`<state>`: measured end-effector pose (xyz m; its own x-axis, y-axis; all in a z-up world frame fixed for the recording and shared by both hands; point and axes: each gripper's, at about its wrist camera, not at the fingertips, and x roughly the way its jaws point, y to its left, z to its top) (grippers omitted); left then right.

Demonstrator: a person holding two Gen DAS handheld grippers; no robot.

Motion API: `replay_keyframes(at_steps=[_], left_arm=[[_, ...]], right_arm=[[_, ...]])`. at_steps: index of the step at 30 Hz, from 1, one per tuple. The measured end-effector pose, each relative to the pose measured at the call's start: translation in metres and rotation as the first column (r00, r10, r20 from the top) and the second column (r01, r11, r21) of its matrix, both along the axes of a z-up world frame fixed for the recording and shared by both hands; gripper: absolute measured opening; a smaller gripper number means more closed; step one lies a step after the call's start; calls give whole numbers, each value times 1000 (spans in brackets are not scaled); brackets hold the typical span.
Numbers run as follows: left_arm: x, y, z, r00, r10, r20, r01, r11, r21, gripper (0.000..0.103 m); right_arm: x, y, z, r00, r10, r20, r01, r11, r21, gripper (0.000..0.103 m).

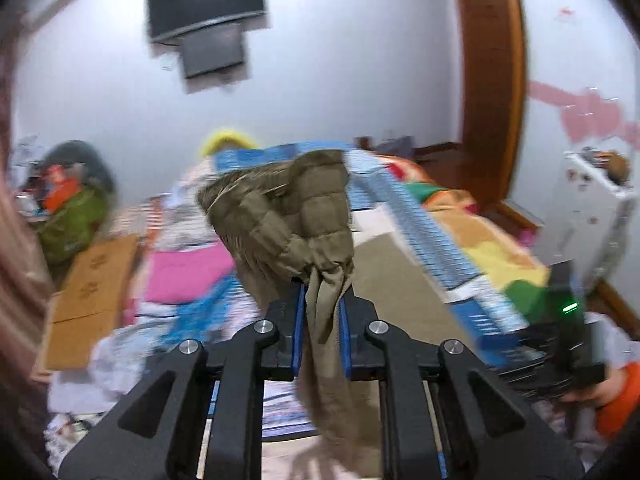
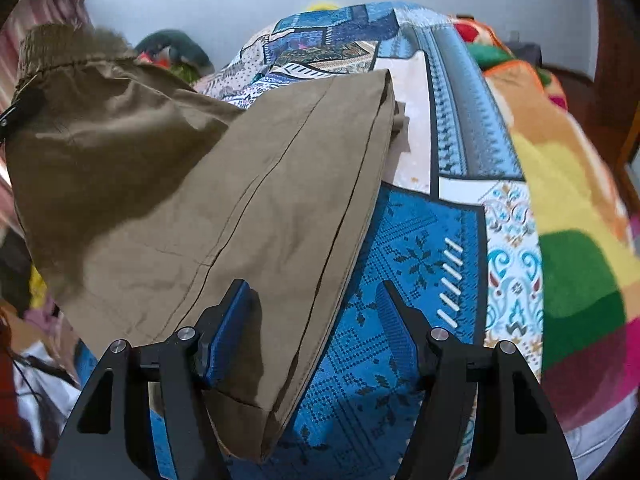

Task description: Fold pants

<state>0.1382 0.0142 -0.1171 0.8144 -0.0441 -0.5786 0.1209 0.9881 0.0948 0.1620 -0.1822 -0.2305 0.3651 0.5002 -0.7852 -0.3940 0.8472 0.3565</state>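
Note:
The olive-brown pants (image 2: 240,184) lie partly on the bed, legs stretched away from me, the elastic waistband (image 2: 52,48) lifted at the upper left. My left gripper (image 1: 322,292) is shut on a bunched part of the pants (image 1: 288,208) and holds it up above the bed. My right gripper (image 2: 316,292) is open, low over the bed, its left finger (image 2: 230,320) over the near edge of the pants and its right finger (image 2: 396,320) over the blue cover. It also shows at the right of the left wrist view (image 1: 560,320).
The bed has a blue patterned cover (image 2: 400,264) and a bright multicoloured blanket (image 2: 568,216) on its right side. Clothes and cardboard (image 1: 92,288) lie at the left. A wooden door frame (image 1: 492,80) and a white cabinet (image 1: 592,208) stand at the right.

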Motion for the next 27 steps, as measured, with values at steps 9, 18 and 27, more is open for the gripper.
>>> replay_keyframes(at_steps=[9,18,27], left_arm=[[36,-53,-41,943,-247,-225,199,956,-216,12],[34,-89,-95,847,-336,-412,291,942,-169,18],[26,-59,-62,885,-318,-340,254,942,-219,69]], right_arm=[[-8,-14,4,999,-25,31,25,1000,3,60],[-23,-57,25,989,-127,72,126,992,15,62],[-28,-78,68,962,-214,170,204,976,71,62]])
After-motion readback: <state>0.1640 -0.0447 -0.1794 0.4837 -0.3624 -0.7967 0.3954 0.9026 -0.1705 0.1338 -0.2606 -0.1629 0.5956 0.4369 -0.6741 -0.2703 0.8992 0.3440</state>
